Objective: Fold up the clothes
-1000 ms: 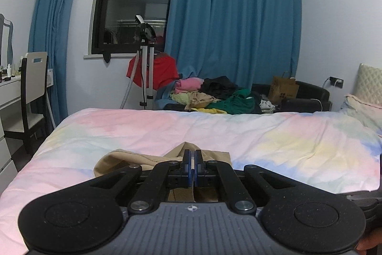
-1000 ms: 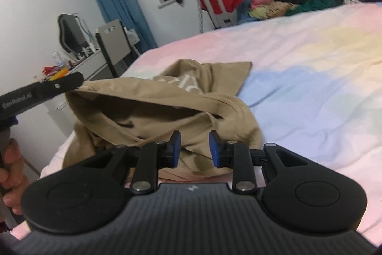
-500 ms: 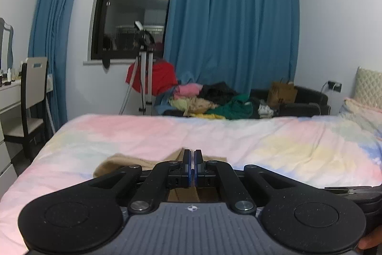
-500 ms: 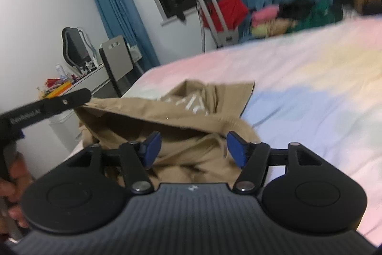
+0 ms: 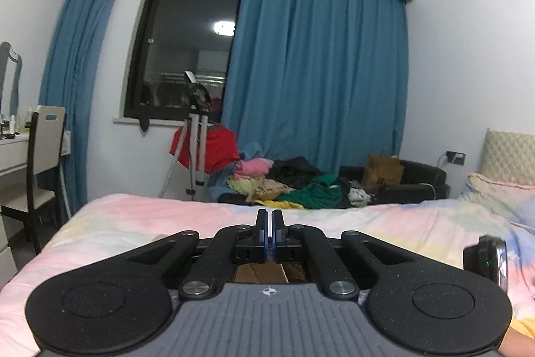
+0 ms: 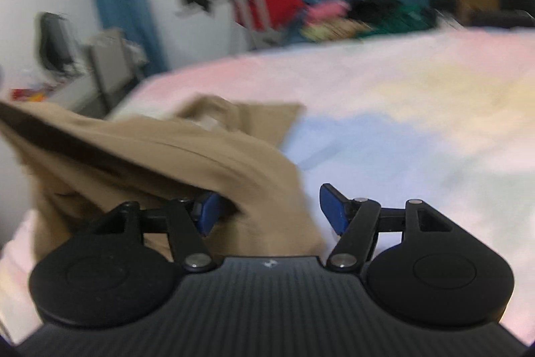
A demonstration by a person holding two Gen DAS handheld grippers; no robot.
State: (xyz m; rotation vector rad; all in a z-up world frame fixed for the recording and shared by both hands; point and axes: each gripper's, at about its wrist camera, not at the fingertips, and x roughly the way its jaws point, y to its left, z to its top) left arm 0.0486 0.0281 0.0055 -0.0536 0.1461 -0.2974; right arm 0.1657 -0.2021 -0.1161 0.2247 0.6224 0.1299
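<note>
We see the pastel bed (image 6: 418, 109) carrying the tan garment (image 6: 160, 163), bunched left. Our right tool (image 6: 269, 206) gapes wide, cloth draped between its pads, unpinched. Our left tool (image 5: 269, 225) is clamped tight on a tan fold.

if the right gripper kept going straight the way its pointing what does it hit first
Most likely the tan garment: its fabric lies between the open fingers of the right gripper, draped over the left finger. Past that fold is the pastel bedspread. The frame is blurred, so depth is uncertain.
</note>
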